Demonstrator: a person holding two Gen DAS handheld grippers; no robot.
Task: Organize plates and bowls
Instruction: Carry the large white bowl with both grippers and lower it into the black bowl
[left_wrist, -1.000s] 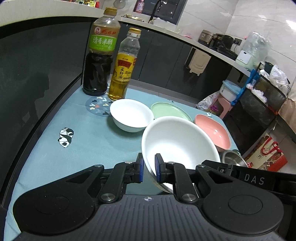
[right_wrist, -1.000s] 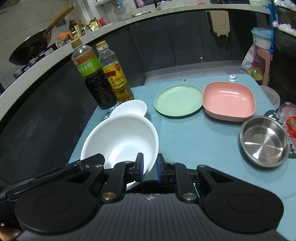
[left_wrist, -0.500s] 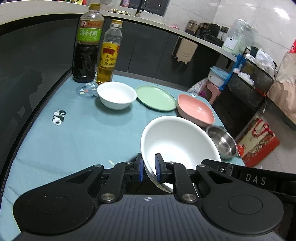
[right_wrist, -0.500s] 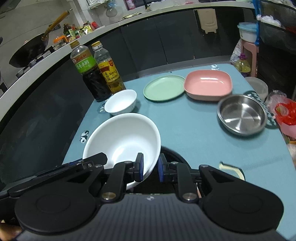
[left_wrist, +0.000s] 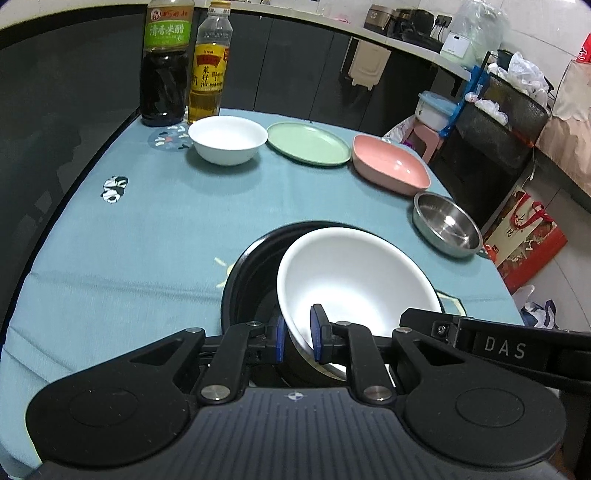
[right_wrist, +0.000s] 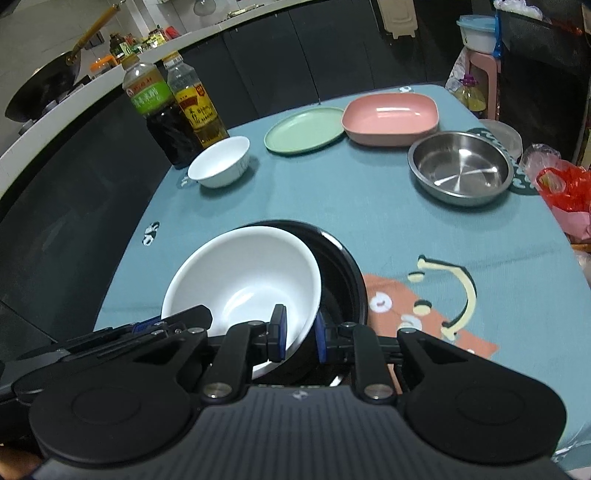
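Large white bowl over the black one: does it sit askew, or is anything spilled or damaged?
The large white bowl is tilted and off-centre over the black bowl, because both the left tongs and right tongs grip its rim. No spill or damage is visible. The other dishes sit flat on the tablecloth.

Nearest you, the large bowl (left_wrist: 354, 277) sits tilted over the wide pan (left_wrist: 251, 273) on the table (left_wrist: 147, 206). Behind them runs a row: two bottles (left_wrist: 184, 62) at far left, the small bowl (left_wrist: 227, 138) before them, then the plate (left_wrist: 308, 143), the square dish (left_wrist: 389, 168) and the metal bowl (left_wrist: 447, 223) rightward.
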